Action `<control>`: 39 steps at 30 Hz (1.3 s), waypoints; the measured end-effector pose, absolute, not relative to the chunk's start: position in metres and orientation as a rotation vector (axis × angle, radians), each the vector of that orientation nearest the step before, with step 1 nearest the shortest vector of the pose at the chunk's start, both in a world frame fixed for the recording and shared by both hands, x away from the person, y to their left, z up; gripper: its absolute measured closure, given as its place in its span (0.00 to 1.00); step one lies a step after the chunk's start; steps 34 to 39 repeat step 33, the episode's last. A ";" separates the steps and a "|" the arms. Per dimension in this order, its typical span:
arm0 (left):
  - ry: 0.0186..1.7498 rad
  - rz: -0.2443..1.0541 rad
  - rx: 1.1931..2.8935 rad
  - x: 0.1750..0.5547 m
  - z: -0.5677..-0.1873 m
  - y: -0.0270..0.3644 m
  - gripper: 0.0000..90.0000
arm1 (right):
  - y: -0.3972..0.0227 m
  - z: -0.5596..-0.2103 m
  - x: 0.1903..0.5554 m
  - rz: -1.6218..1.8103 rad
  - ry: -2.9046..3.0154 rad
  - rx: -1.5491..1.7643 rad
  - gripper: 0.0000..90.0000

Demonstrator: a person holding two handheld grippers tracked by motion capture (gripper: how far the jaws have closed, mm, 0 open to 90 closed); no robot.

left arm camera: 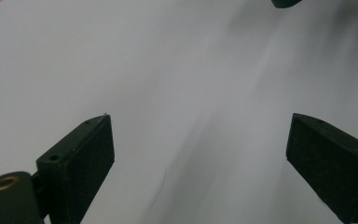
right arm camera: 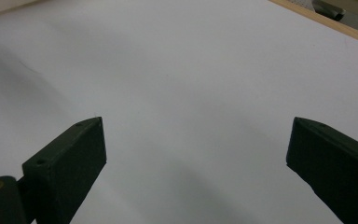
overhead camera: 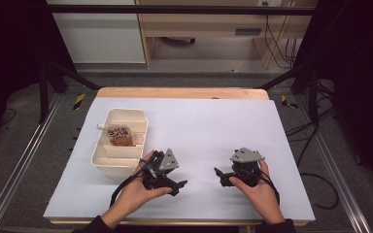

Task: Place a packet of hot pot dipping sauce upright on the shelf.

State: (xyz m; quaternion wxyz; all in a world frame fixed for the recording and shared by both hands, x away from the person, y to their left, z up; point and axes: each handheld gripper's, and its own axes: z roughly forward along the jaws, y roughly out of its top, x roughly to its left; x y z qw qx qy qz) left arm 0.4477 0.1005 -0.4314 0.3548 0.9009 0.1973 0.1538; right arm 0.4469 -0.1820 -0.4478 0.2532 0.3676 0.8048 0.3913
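left gripper (overhead camera: 180, 185): held in the person's left hand (overhead camera: 135, 191) low over the near part of the table, jaws spread wide with nothing between them; in the left gripper view the two black jaws stand far apart over bare white surface. right gripper (overhead camera: 217, 174): held in the right hand (overhead camera: 258, 191), well apart from the left one, its tip turned toward the middle of the table; jaws likewise spread wide and empty, and the right gripper view shows blank white sheet between them. each gripper carries a grey three-cornered plate on top and a black cable trailing back toward the person. white sheet (overhead camera: 199, 126): covers most of the wooden table (overhead camera: 182, 92), whose bare edge shows along the far side. cream tray (overhead camera: 97, 153): divided into compartments, lying on the left part of the sheet, just beyond the left gripper. packet (overhead camera: 119, 136): clear wrapper with a brown item and dark print, lying in the tray's middle compartment, one white end reaching over the tray's left rim. surroundings: grey floor, metal frame rails on both sides, cables at right.
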 end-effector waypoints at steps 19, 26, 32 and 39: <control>0.569 0.360 2.355 0.449 -0.454 0.109 0.06 | -0.181 -0.449 0.447 1.057 2.199 0.994 0.06; 0.579 0.344 2.366 0.443 -0.460 0.119 0.05 | -0.180 -0.450 0.447 1.050 2.210 0.985 0.06; 0.610 0.354 2.322 0.442 -0.461 0.126 0.05 | -0.178 -0.450 0.448 1.049 2.214 0.986 0.06; 0.610 0.353 2.320 0.442 -0.461 0.126 0.05 | -0.177 -0.450 0.448 1.050 2.212 0.987 0.06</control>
